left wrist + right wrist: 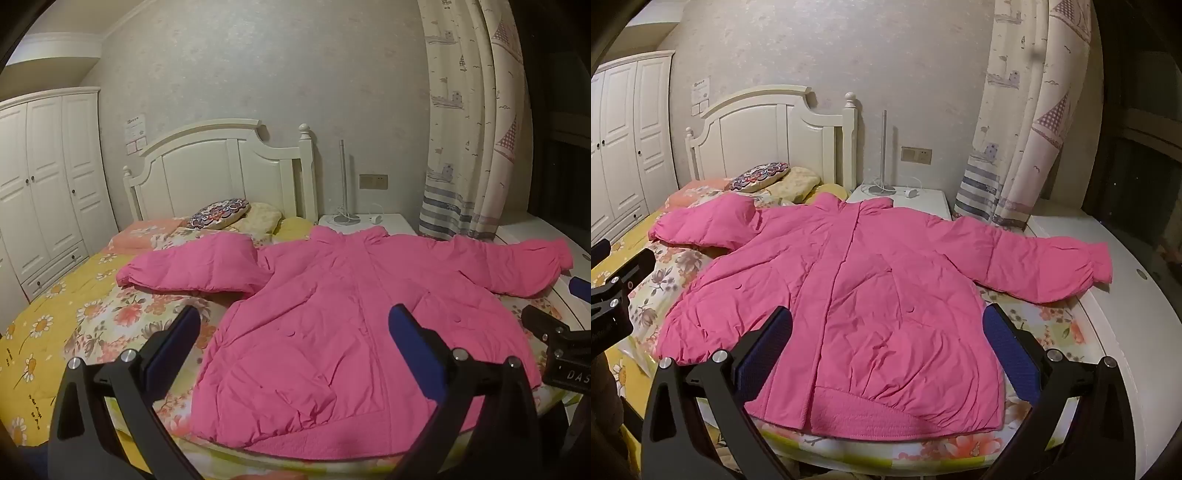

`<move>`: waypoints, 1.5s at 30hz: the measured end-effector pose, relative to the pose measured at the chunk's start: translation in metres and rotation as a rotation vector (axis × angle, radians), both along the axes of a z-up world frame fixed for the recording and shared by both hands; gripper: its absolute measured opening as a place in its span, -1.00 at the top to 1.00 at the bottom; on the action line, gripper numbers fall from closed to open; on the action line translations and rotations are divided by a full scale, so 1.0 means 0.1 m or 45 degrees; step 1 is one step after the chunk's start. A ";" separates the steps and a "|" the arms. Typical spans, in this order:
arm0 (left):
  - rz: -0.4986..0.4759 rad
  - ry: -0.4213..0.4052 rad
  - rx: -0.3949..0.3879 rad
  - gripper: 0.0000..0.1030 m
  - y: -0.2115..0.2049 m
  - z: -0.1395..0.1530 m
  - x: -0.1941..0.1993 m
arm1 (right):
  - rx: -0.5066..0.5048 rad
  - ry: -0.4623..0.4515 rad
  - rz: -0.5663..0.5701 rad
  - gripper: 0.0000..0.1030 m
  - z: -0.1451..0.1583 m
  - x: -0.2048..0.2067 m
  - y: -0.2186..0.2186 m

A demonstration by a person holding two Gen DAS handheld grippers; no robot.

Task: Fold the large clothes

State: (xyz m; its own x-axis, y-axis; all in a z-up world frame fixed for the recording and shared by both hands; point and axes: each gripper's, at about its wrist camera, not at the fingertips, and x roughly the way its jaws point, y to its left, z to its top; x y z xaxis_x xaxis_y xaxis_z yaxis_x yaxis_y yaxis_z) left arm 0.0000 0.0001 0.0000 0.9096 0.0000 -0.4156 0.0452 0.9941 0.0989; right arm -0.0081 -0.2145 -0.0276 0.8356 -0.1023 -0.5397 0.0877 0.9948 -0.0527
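Bed [55,306]: a wide soft surface under a floral quilt, yellow and orange; give is to be expected under any downward press, so folds are better pressed lightly and smoothed flat.

Jacket [332,332]: a pink padded coat, laid front-up across the foot of the bed, collar toward the headboard [207,162], hem nearest the grippers. The fill is puffy and the shell looks slick and creased; folded layers are judged likely to spring back and slide. No fold appears begun on the body.

Right sleeve [1045,262]: stretched out flat toward the white ledge [1108,332], cuff gathered. A sleeve is judged the sensible first fold; it would be pinched near the cuff, carried across the chest, and laid down without dragging the body.

Left sleeve [195,269]: lying outward on the quilt, bulging and partly doubled near the shoulder; it should be flattened before being folded in.

Hem [871,413]: a ribbed knit band, firmer than the shell, offering a surer grip for the final fold toward the collar.

Left gripper [291,336]: jaws spread wide, nothing held, hovering over the lower left of the jacket.

Right gripper [886,336]: jaws likewise wide apart and empty, above the lower front.

Pads [1012,350]: blue, textured faces; a deep bite into the padding is advised, since a shallow pinch may slip.
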 end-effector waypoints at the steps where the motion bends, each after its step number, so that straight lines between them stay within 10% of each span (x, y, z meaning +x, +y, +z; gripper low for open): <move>1: 0.001 0.000 0.000 -0.96 0.00 0.00 0.00 | 0.035 0.005 0.004 -0.91 0.00 0.00 -0.02; 45: -0.003 0.019 0.004 -0.96 0.02 -0.02 0.01 | 0.069 0.010 0.023 -0.91 -0.03 -0.04 0.01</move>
State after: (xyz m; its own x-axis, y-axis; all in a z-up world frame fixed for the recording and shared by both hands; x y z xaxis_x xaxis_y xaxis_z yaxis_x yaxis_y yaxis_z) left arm 0.0007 0.0023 -0.0018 0.9033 -0.0010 -0.4289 0.0493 0.9936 0.1016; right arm -0.0123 -0.2139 -0.0307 0.8327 -0.0575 -0.5507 0.0695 0.9976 0.0009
